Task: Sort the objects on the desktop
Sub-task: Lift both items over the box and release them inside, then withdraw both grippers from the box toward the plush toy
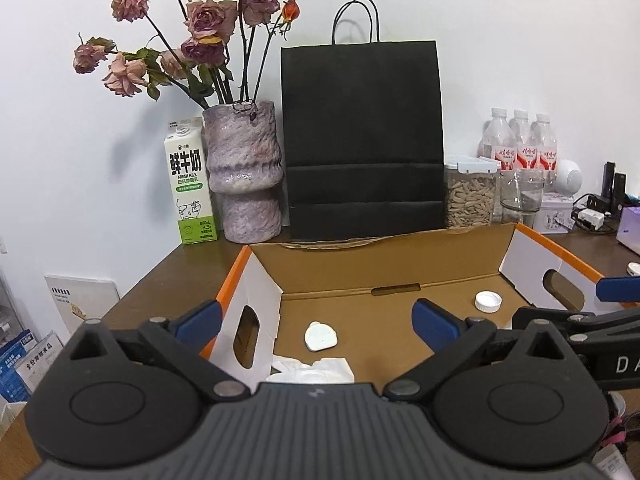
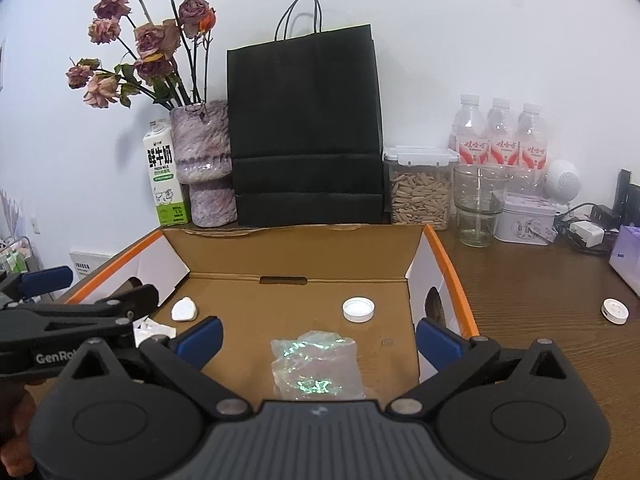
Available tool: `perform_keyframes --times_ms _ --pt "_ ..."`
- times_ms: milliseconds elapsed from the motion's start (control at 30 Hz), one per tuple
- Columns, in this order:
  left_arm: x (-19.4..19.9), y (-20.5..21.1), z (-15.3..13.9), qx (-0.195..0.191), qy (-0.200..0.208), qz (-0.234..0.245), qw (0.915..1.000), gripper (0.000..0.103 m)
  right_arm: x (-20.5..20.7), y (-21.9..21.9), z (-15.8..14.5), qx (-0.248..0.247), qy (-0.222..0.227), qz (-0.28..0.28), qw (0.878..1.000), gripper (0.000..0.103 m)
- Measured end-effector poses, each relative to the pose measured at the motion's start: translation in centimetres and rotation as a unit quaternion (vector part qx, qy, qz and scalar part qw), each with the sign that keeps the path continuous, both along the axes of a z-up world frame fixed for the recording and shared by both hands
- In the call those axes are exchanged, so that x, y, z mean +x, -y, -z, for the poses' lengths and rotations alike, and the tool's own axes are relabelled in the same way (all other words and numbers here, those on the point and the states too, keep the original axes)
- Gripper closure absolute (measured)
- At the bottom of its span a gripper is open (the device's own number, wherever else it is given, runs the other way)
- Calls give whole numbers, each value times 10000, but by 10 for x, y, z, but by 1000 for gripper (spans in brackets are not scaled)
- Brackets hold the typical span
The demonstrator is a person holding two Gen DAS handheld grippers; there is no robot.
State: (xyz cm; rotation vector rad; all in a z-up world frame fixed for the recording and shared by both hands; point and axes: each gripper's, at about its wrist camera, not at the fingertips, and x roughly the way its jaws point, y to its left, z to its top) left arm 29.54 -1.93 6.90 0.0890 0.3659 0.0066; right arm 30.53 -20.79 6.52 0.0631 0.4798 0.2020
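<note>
1. Brown wooden desk [image 2: 520,280] stands against a pale wall, with an open cardboard box [image 2: 296,256] lying on it, its side walls white inside and edged in orange.
2. Behind the box stand a milk carton [image 1: 191,184], a mottled vase [image 1: 246,172] of dried roses, a black paper bag [image 1: 362,136], a clear jar of seeds [image 2: 420,188], a drinking glass [image 2: 478,204] and three water bottles [image 2: 500,132].
3. Inside the box lie a white bottle cap [image 2: 359,309], a small white rounded piece [image 2: 184,309], crumpled white paper [image 1: 312,370] and an iridescent plastic wrapper [image 2: 316,364].
4. Another white round lid [image 2: 615,311] rests on the desk, right of the box and apart from it.
5. Left gripper [image 1: 316,316] hangs over the box's left part with its blue pads [image 1: 200,316] spread wide and nothing between them; the paper lies just below.
6. Right gripper [image 2: 318,338] is likewise released, pads wide apart, with the wrapper lying loose on the box floor between and below them, untouched.
</note>
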Motion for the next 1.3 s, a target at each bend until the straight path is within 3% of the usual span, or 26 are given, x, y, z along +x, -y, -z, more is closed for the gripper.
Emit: perform_keyframes --times_ms 700,1300 --pt "-33 -1 -38 2 553 32 9985 0 -33 3 -41 -118 370 27 9992 0" --pt "-100 -32 -44 -30 555 -147 9983 0 -103 17 -46 -355 375 -60 9986 0"
